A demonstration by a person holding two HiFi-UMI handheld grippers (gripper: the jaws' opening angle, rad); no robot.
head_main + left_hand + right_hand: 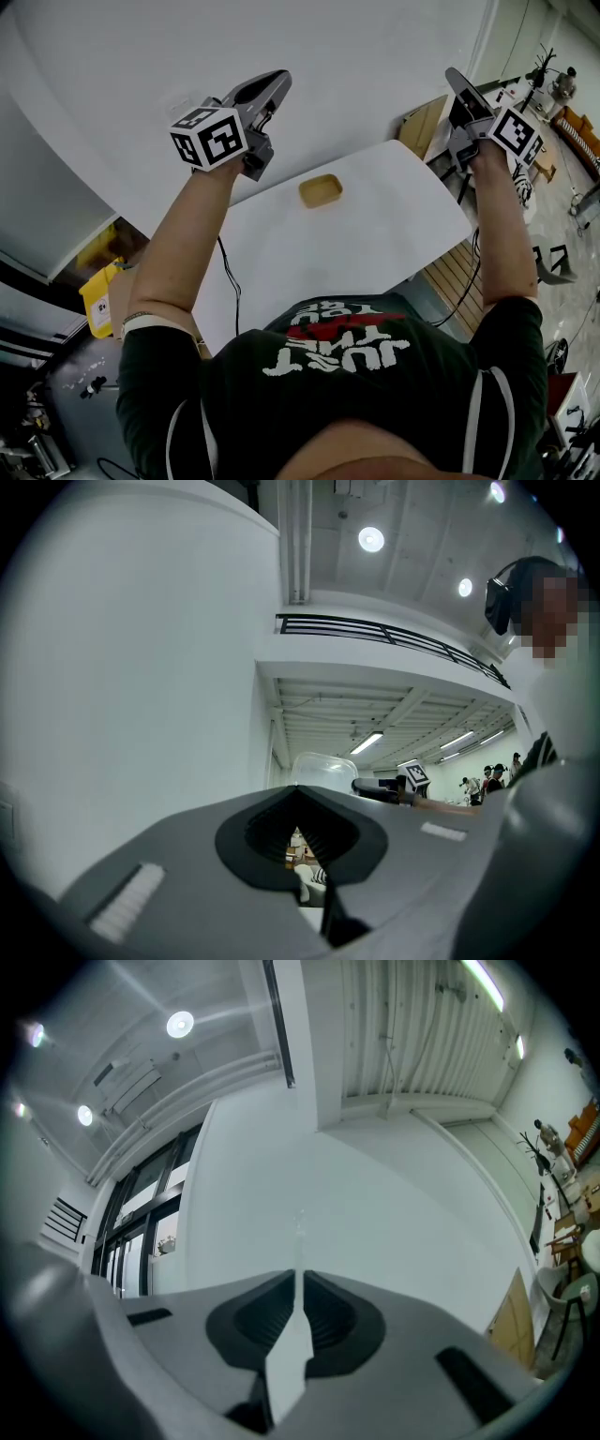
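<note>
Far left of the head view, a yellow bin (98,300) sits low beside the counter (281,253) with a white label on it, its print too small to read. Moving right, the left hand-held gripper (281,77) is raised high with its marker cube (208,137) facing the camera. In its own view the left hand-held gripper (298,789) is clenched, tips meeting, with only the room showing through the hollow. Centre frame, a small tan tray (321,190) lies on the white counter between the two raised tools and well apart from both, its inside showing plain tan. Below it, the dark shirt (337,394) carries upside-down white letters reading "JUST"; the red line is unreadable. At the right, the right hand-held gripper (452,73) is up too. Its own view shows it (298,1274) closed to a thin slit with only the white wall behind it.
</note>
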